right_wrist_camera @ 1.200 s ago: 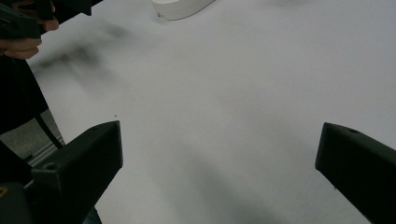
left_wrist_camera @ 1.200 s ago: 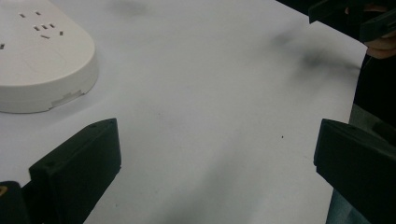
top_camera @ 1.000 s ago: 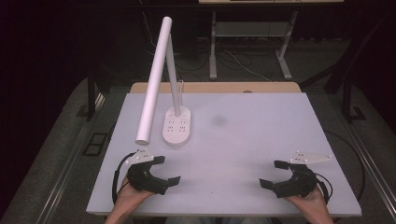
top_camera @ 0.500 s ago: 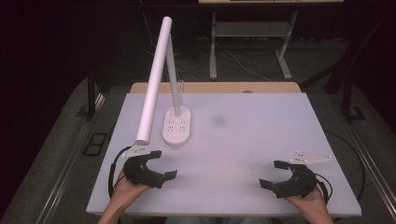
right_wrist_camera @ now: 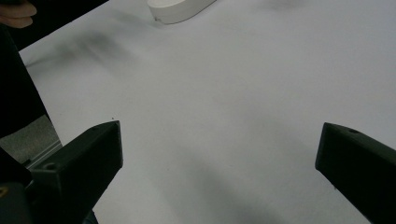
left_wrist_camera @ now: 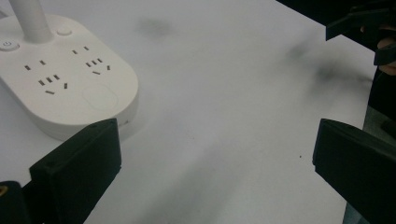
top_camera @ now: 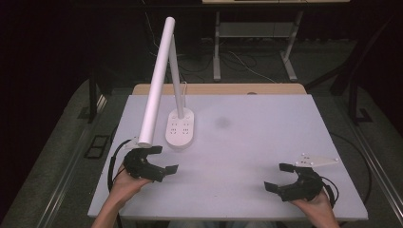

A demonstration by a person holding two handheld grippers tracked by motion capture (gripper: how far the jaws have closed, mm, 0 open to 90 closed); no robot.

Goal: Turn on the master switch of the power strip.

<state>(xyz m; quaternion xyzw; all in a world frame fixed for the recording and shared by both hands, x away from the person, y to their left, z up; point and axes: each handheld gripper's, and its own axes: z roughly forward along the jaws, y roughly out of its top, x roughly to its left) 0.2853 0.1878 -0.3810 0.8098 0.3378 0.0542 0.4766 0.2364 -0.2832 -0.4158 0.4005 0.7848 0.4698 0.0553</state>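
So the white plastic desk lamp (top_camera: 164,80) with the oval socket base (left_wrist_camera: 65,79) sits toward the far left of the pale grey surface (top_camera: 247,142), its long tube head angled down toward the near side. The left gripper (top_camera: 159,159) is right in front of that base, almost under the low end of the tube, jaws spread wide with nothing between them. The right gripper (top_camera: 280,178) is well off to the right of the lamp near the front edge, jaws also wide apart and empty.

What I'd worry about: the tube end hangs just above the left gripper, so lifting that hand carelessly could knock the head and tip or swing the whole lamp. Grabbing the rounded base edge with hard jaws could also slip and shove it sideways.

Labels: no brand I can read. The base has a power symbol button (left_wrist_camera: 8,45) beside the stem and several socket slots, no text legible.
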